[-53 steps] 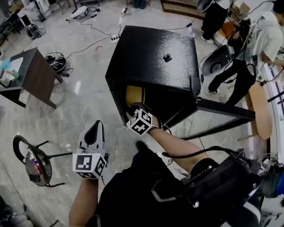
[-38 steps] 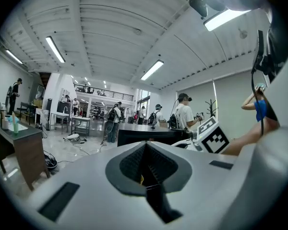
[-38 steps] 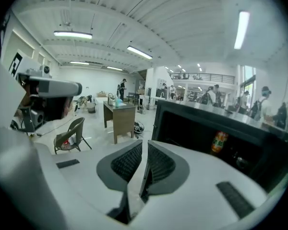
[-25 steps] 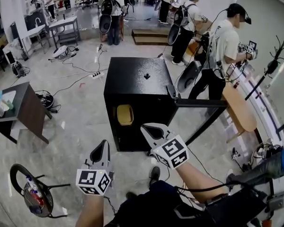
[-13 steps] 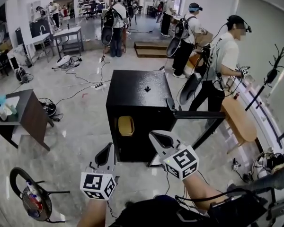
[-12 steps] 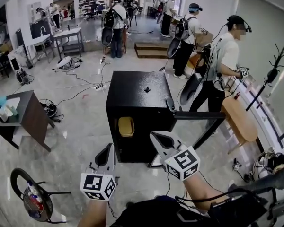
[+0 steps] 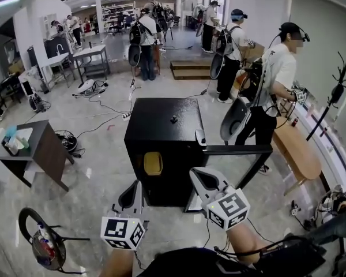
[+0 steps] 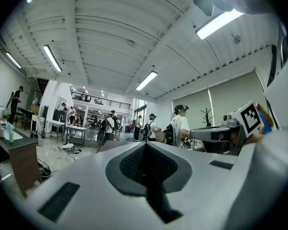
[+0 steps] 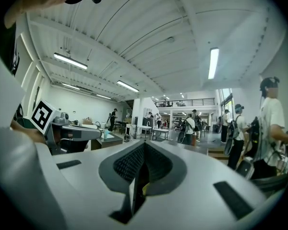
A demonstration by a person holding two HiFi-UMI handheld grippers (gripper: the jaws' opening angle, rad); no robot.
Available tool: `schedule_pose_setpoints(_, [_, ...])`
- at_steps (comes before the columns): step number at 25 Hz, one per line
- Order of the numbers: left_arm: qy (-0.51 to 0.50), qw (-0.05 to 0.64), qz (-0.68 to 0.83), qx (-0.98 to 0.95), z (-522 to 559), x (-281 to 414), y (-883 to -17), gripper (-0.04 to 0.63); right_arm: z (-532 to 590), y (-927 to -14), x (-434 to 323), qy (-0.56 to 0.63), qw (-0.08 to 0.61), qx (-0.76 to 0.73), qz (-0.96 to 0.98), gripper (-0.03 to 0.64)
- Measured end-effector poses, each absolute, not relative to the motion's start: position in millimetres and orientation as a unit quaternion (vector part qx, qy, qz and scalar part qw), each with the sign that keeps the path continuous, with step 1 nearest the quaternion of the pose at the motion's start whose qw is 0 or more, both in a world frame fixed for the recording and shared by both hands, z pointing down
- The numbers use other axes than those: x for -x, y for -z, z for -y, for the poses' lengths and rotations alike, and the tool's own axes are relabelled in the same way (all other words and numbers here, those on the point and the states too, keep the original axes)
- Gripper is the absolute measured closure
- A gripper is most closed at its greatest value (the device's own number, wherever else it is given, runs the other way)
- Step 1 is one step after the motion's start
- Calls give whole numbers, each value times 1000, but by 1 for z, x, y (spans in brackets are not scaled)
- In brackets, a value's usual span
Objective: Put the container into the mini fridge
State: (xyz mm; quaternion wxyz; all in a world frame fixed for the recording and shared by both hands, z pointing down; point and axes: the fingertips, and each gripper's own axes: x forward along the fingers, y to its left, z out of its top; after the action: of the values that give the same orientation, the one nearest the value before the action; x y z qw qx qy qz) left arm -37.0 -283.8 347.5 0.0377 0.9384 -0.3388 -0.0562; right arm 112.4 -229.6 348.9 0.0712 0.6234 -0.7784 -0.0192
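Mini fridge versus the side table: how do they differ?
The mini fridge is black, its door open; the side table is brown. The fridge holds the yellow container inside; the table carries items on top. Both stand on the floor.

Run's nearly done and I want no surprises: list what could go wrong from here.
The mini fridge door stands wide open, so the yellow container inside isn't shut in yet. The door juts toward a person standing close by and could get bumped. A cable lies on the floor by the fridge: a trip hazard.
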Motion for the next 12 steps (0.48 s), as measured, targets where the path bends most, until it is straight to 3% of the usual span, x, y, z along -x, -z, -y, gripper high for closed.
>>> schedule_pose_setpoints(12, [48,24,352,-934,253,6,-346,589,213,-356,-151,23,71,-623,778,600])
